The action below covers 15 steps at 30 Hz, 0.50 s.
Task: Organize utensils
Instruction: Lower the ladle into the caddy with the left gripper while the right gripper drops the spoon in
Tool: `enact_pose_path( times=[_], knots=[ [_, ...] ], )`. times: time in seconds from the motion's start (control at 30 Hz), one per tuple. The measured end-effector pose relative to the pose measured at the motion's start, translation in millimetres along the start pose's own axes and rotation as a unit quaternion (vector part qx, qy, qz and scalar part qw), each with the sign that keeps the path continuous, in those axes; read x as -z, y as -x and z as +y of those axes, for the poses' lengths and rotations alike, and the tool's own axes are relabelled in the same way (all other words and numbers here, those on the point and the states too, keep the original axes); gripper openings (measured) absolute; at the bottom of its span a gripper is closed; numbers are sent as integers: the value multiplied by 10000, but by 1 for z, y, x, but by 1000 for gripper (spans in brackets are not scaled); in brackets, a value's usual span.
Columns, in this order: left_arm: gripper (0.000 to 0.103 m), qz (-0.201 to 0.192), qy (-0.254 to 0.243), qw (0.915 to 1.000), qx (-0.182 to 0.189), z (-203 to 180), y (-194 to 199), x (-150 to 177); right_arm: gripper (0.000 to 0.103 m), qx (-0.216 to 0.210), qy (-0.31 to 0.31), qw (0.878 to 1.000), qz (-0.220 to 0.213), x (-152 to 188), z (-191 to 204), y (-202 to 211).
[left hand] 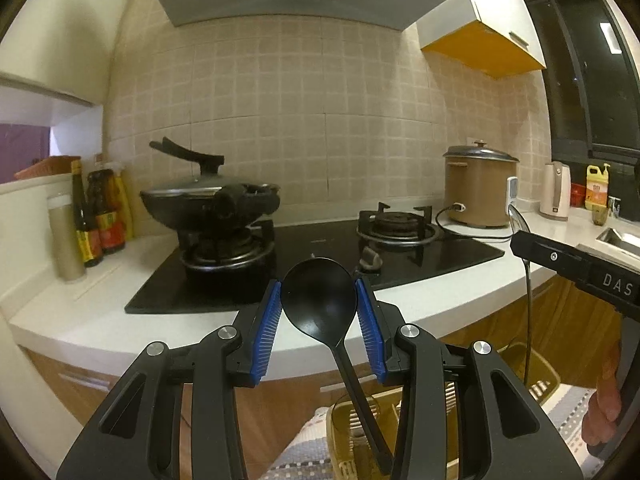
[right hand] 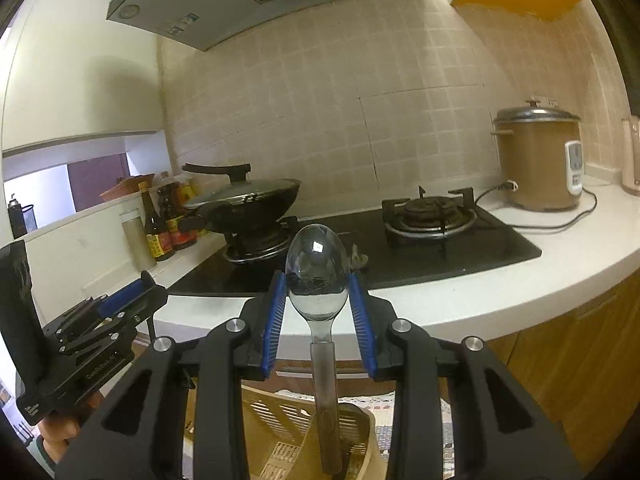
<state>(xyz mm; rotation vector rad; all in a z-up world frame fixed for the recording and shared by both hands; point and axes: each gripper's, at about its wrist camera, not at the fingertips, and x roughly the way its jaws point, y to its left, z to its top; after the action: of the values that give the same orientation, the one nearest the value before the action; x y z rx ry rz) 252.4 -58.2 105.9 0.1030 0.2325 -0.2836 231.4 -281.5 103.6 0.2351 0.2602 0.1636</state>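
Observation:
My left gripper point(left hand: 319, 294) is shut on a black plastic ladle point(left hand: 319, 298), bowl up between the blue pads, handle hanging down into a yellow slotted utensil holder point(left hand: 352, 420). My right gripper point(right hand: 318, 286) is shut on a metal spoon point(right hand: 317, 272), bowl up, handle pointing down into the same yellow holder point(right hand: 288, 440). The right gripper with its spoon point(left hand: 520, 224) shows at the right of the left wrist view. The left gripper point(right hand: 120, 300) shows at the left of the right wrist view.
Ahead is a white counter point(left hand: 100, 312) with a black gas hob point(left hand: 440, 252), a lidded wok point(left hand: 208, 200) on the left burner, sauce bottles point(left hand: 96, 220) at the left, a brown rice cooker point(left hand: 478, 188) and a sink point(left hand: 618, 236) at the right. Wooden cabinets lie below.

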Motion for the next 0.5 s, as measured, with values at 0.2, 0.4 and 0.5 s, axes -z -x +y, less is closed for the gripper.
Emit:
enact_pose_path(
  times=[0.2, 0.4, 0.5],
  knots=[
    [37, 11, -199, 9996, -200, -7, -6, 11, 30, 35, -54, 10000, 69, 14, -7, -4],
    [50, 81, -319, 9992, -208, -13, -2, 21, 30, 39, 37, 9997, 224, 26, -4, 1],
    [55, 67, -239, 9996, -144, -9, 8, 20, 30, 57, 127, 9995, 285, 29, 0, 11]
  ],
)
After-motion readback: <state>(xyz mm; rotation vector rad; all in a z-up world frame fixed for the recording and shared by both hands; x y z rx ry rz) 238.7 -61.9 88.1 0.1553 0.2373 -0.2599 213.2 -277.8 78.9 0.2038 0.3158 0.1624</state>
